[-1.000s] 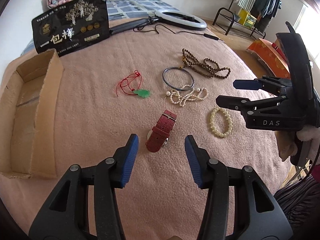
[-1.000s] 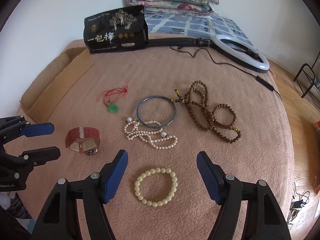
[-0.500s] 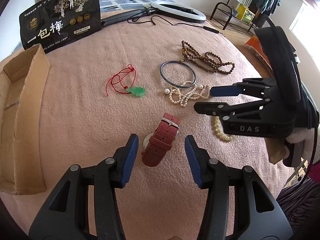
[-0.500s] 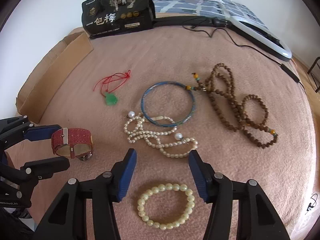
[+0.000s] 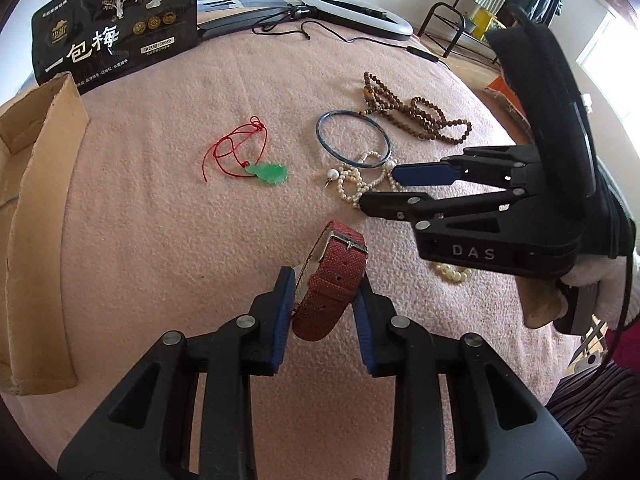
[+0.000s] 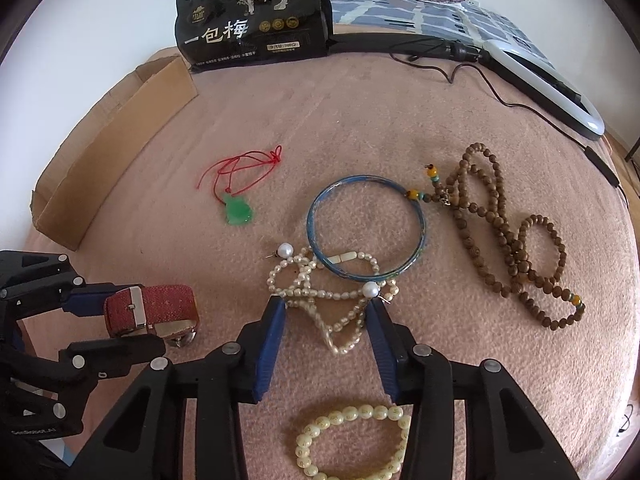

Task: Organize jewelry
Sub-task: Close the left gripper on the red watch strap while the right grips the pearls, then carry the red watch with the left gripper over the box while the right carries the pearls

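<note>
Since half a second ago, in the left wrist view, the left gripper (image 5: 325,288) has closed its blue pads on the red watch (image 5: 330,286), which now sits pinched by its strap with the buckle end jutting out over the pink blanket (image 5: 160,240); gripped only at one end, the strap could flex and slip free. In the right wrist view, the right gripper (image 6: 326,312) has advanced, fingers apart and holding nothing, straddling the pearl necklace (image 6: 328,292); the blue bangle (image 6: 366,228) overlies its strand, so lifting could drag that along.
</note>
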`<state>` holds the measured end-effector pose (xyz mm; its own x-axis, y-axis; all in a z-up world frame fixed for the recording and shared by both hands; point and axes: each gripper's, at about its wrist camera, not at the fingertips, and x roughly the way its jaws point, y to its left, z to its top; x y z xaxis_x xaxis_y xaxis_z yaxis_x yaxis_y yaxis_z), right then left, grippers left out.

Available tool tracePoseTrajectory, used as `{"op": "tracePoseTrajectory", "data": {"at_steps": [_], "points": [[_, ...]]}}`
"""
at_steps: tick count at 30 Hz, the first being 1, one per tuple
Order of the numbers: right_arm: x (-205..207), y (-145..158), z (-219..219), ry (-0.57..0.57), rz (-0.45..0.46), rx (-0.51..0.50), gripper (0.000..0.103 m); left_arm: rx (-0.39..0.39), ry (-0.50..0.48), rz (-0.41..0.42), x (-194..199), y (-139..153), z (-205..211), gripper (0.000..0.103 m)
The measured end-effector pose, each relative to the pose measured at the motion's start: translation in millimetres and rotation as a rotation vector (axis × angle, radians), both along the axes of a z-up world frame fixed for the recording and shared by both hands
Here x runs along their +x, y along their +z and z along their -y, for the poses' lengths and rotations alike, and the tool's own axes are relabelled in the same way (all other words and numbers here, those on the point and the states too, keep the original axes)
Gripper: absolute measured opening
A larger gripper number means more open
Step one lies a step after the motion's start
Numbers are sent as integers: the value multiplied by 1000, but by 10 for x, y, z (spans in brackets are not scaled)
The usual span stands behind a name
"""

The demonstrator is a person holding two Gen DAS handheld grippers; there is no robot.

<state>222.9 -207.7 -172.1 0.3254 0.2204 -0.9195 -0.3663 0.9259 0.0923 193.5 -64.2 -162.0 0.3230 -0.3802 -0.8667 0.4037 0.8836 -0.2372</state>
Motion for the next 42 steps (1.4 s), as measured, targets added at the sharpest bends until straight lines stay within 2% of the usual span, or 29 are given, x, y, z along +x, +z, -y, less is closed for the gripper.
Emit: {"op": "tracePoseTrajectory", "data": {"at_steps": [7, 10, 12, 14, 16, 21, 31, 42], "points": [[4, -45, -96, 28, 24, -48, 49, -1, 11, 4, -16, 13, -27, 20], [-15, -52, -147, 52, 39, -92, 46, -7, 17, 2, -21, 18, -47, 20], [-27, -47, -163, 57, 46, -104, 37, -9, 23, 3, -22, 24, -63, 20], [-35, -32, -153, 54, 47, -101, 21, -15, 29, 2, -21, 34, -87, 20], [-46, -20, -130, 51, 45, -91, 12, -20, 35, 2, -18, 43, -106, 20], [-61, 43, -51, 26, 30, -33, 2, -26, 42, 16, -38, 100, -153, 20], [-170, 337, 6, 5, 78, 22, 1, -54, 52, 67, -113, 352, -241, 20], [-271, 940, 84, -44, 185, 112, 1, -97, 88, 130, -237, 754, -485, 20]]}}
